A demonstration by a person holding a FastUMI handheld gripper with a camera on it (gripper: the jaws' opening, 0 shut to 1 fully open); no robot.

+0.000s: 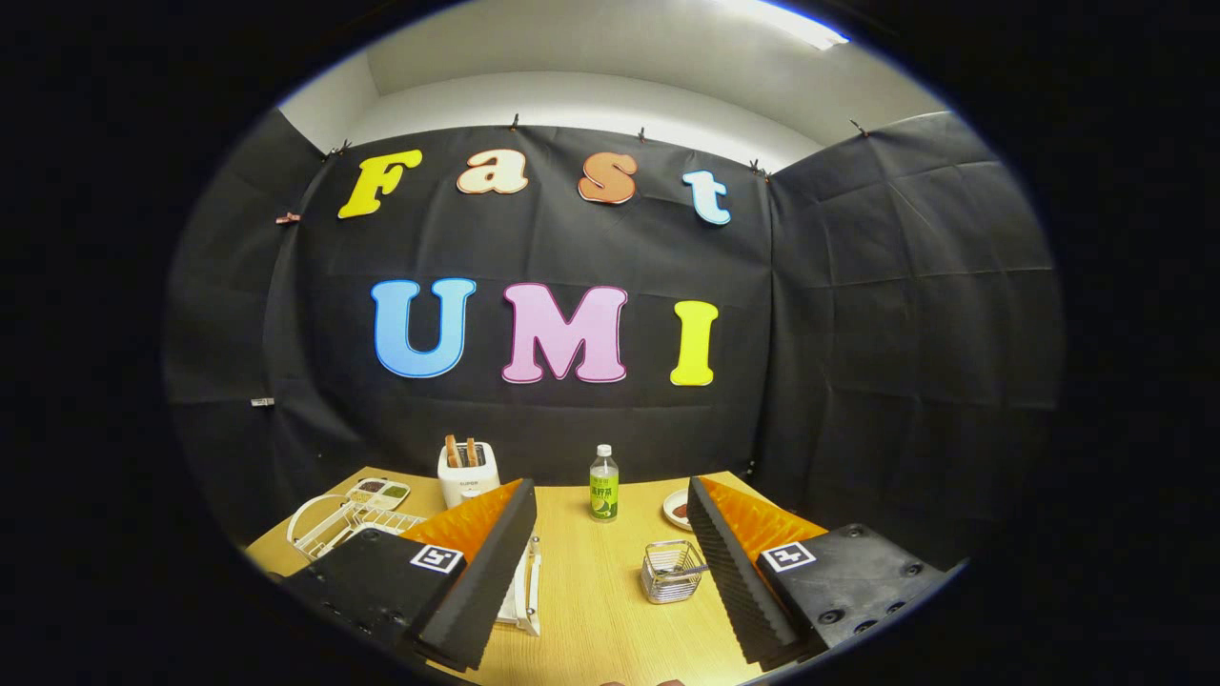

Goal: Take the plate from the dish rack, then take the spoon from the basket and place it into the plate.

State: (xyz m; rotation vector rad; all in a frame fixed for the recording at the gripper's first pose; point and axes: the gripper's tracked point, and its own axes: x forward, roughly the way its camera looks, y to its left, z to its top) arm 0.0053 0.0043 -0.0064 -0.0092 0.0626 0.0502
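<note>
Tool (pixel 610 572) spread wide, gripping nothing, above the surface (pixel 596 610); basket (pixel 672 572) between its fingers; dish rack (pixel 348 522) near the left edge.

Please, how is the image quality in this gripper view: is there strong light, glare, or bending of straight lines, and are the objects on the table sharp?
Gripper view: a ceiling light glares brightly at the top; fisheye distortion bows the wall's edges and the table; the bottle, toaster and wire basket look fairly sharp, though small; the open gripper holds nothing.
</note>
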